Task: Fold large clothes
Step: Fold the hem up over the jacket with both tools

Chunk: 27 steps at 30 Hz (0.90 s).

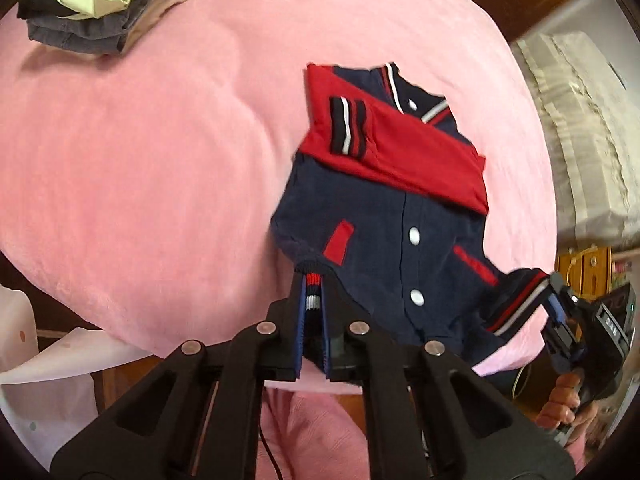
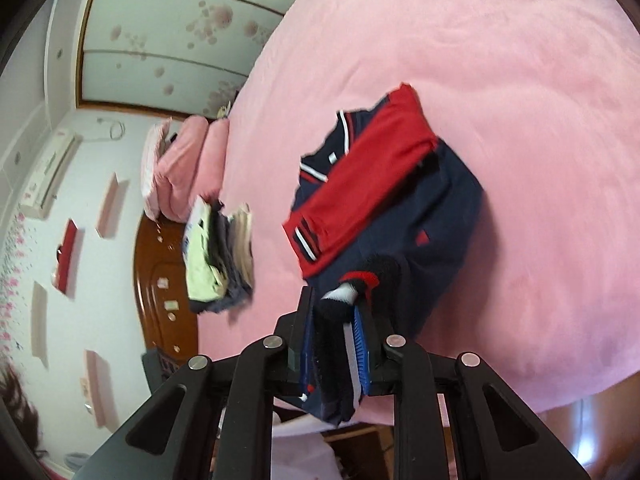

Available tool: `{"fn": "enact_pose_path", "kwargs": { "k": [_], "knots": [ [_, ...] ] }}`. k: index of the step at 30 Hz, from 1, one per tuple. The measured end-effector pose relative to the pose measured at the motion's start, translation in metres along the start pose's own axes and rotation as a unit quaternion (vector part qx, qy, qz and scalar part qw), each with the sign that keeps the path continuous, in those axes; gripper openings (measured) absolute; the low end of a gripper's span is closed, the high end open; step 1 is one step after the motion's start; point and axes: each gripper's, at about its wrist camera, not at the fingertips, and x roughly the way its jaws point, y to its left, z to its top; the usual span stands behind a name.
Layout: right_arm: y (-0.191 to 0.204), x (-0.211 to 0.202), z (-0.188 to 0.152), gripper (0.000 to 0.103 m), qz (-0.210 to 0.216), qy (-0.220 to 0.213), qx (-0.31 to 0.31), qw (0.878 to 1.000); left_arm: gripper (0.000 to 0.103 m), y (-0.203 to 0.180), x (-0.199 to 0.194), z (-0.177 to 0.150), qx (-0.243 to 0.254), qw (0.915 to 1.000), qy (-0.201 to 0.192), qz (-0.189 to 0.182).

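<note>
Pink plush fabric covers the bed (image 1: 140,168), soft and faintly rippled, and on it lies a navy jacket (image 1: 384,216) with red sleeves folded across its chest. One sleeve (image 1: 400,148) runs as a broad red band, ending in a ribbed cuff (image 1: 346,128) striped black, white and red. White snap buttons (image 1: 414,236) dot the front placket, and a slanted red pocket welt (image 1: 338,244) sits beside them.

The left tongs (image 1: 313,300) are pinched nearly closed on the ribbed, striped hem at one lower corner of the jacket, the knit squeezed between blue-lined pads. The right tongs (image 2: 340,332) clamp a thick bunch of the hem at the other corner, dark knit with a red and white stripe bulging out above the pads; the jaws stand narrow around it. In the left wrist view the right tongs show at the frame's edge, with a hand (image 1: 564,404) on the grip, partly cut off.

A stack of folded clothes (image 1: 108,4) in grey, beige and pale green rests further up the bed, its top cropped. Pink pillows (image 2: 184,168) lie near a wooden headboard (image 2: 160,280). Both views are blurred, so fine stitching cannot be made out.
</note>
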Motion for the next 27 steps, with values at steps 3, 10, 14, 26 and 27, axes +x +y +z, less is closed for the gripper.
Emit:
{"fn": "enact_pose_path", "kwargs": {
  "k": [3, 10, 14, 26, 27],
  "knots": [
    [0.006, -0.001, 0.023, 0.017, 0.020, -0.023, 0.004, 1.000, 0.004, -0.009, -0.001, 0.022, -0.008, 0.9998, -0.009, 0.015],
    [0.012, 0.012, 0.099, 0.008, -0.020, -0.040, -0.009, 0.999, 0.004, -0.040, 0.004, 0.082, -0.008, 0.9992, -0.033, 0.019],
    [0.005, 0.034, 0.133, 0.008, -0.113, 0.032, -0.029, 0.993, 0.004, -0.057, 0.033, 0.104, -0.008, 0.9992, -0.001, 0.038],
    [-0.062, 0.035, 0.110, 0.042, -0.188, 0.170, 0.067, 0.965, 0.004, -0.046, 0.060, 0.103, -0.022, 0.9963, 0.040, 0.073],
    [-0.064, 0.037, 0.106, 0.046, -0.194, 0.178, 0.070, 0.962, 0.004, -0.046, 0.061, 0.102, -0.020, 0.9961, 0.043, 0.075]
  ]
}}
